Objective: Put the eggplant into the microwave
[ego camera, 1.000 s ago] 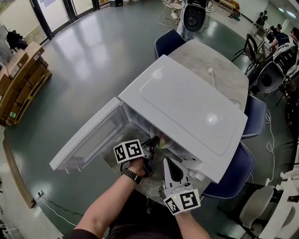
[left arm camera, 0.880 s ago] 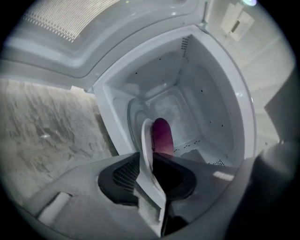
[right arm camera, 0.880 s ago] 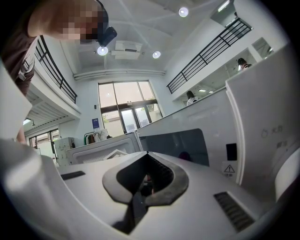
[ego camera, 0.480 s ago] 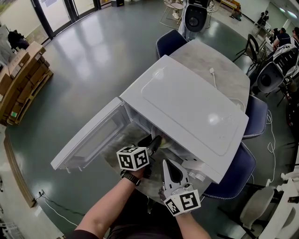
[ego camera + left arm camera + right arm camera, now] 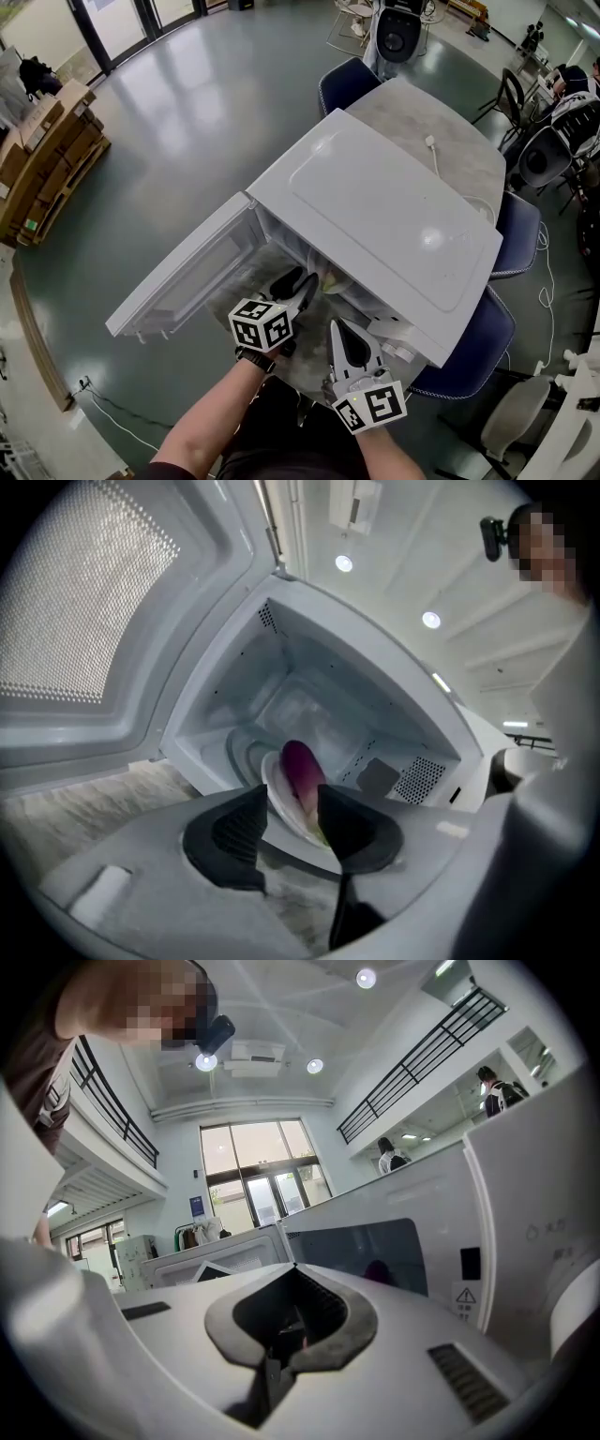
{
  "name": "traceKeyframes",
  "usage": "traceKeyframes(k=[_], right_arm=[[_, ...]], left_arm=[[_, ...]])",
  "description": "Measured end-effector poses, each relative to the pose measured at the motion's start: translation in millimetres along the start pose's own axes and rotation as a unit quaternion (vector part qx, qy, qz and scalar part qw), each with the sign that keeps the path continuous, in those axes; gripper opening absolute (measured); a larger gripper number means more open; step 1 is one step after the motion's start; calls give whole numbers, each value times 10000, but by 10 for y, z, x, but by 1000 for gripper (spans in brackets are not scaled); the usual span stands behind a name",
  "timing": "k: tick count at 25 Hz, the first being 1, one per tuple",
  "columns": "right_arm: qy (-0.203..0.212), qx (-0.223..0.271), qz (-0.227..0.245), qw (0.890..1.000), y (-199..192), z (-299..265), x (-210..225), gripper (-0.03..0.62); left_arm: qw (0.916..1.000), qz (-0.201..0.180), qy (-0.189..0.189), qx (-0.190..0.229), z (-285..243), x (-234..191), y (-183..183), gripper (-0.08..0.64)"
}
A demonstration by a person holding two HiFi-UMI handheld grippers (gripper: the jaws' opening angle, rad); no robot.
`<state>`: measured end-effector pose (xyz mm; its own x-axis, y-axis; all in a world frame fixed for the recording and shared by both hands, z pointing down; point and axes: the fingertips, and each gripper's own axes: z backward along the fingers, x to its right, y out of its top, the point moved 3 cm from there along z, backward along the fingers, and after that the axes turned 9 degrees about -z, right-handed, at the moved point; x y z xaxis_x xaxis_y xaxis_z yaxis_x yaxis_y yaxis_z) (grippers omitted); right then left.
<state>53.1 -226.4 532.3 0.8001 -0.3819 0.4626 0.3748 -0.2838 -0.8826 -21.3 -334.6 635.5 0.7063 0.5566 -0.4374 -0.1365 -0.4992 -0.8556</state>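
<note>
The purple eggplant (image 5: 300, 769) lies on a white plate (image 5: 277, 797) inside the white microwave (image 5: 375, 216); its green end shows at the cavity mouth (image 5: 329, 278). The microwave door (image 5: 183, 277) hangs open to the left. My left gripper (image 5: 292, 284) (image 5: 292, 803) sits just outside the opening. Its jaws are opening, they touch nothing, and the eggplant lies beyond them. My right gripper (image 5: 344, 339) (image 5: 291, 1269) is shut and empty, held level before the microwave's front panel (image 5: 525, 1232).
The microwave stands on a grey marbled table (image 5: 441, 122) with a white cable (image 5: 427, 143) behind it. Blue chairs (image 5: 345, 82) (image 5: 514, 234) ring the table. Stacked cardboard boxes (image 5: 47, 150) stand far left on the shiny floor.
My left gripper has drawn back from the cavity, risen and rolled, and its jaws have spread apart. The eggplant stays on the plate inside. My right gripper has not moved.
</note>
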Motion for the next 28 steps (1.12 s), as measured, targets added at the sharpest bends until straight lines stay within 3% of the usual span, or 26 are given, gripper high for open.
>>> traceKeyframes(k=[4, 6, 8, 16, 28], right_arm=[[19, -2, -33, 10000, 29, 14, -40, 2], [20, -6, -48, 10000, 40, 23, -51, 2], [14, -14, -46, 10000, 45, 25, -54, 2], [-56, -59, -13, 10000, 27, -5, -7, 2], [-237, -152, 6, 9996, 17, -29, 123, 2]], left_arm=[[9973, -717, 148, -90, 145, 124, -15, 128], [9939, -1051, 276, -189, 188, 201, -74, 8], [9916, -1211, 320, -316, 187, 252, -156, 7], [9906, -1201, 270, -601, 58, 286, -373, 6], [9904, -1211, 266, -607, -265, 188, -220, 6]])
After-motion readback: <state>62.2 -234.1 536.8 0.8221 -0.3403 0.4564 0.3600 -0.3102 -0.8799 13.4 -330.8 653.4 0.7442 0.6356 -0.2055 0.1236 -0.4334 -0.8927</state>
